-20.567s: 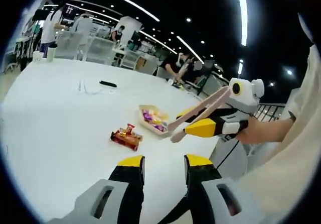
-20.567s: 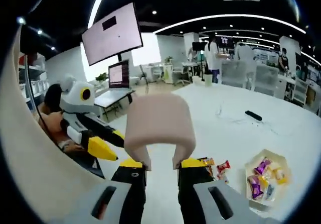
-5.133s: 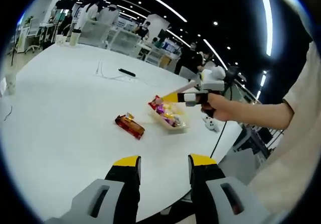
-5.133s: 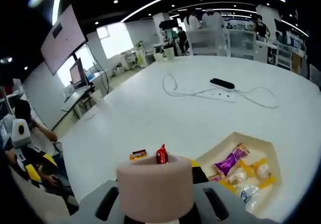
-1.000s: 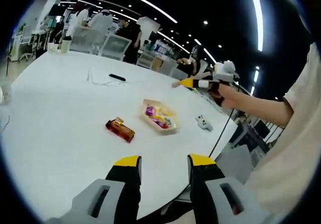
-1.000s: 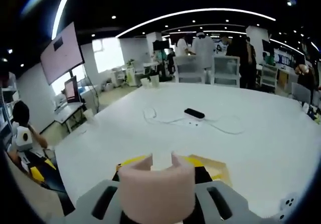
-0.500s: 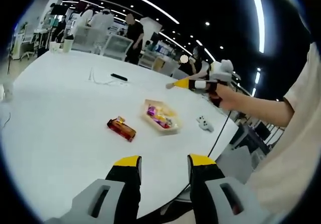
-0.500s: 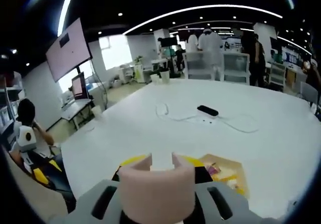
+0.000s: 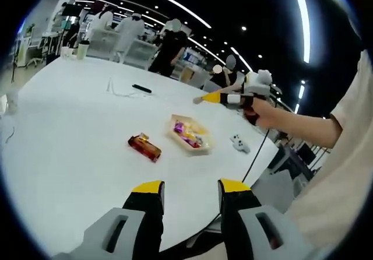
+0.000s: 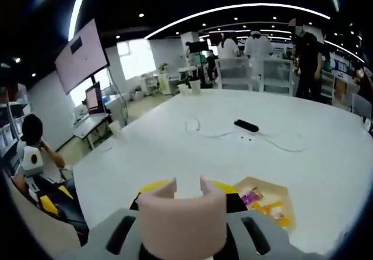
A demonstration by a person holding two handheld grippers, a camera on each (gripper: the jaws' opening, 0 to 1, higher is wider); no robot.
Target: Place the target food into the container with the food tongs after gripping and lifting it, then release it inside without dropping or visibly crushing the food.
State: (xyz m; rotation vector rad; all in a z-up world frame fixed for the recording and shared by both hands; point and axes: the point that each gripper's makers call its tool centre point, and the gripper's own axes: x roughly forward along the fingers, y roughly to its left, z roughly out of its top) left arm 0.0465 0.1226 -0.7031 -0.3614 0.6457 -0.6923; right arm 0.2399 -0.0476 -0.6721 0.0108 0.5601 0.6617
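The right gripper hangs high above the white table, its jaws clamped on the pink food tongs, whose tips carry nothing that can be seen. The left gripper hovers near the table edge with its jaws spread and nothing between them. The target food, a red-wrapped snack bar, lies on the table just beside the tray-shaped container of wrapped candies.

The risk is likely the long descent: the tongs are well apart from the bar, and a skewed approach could nudge it away or squeeze its wrapper too hard.

The left gripper view gives the bar, the tray, a small white object near the far edge and the hand holding the right gripper. The right gripper view gives the tongs' bridge up close, with the tray past it, while the bar's spot is blocked by the tongs.
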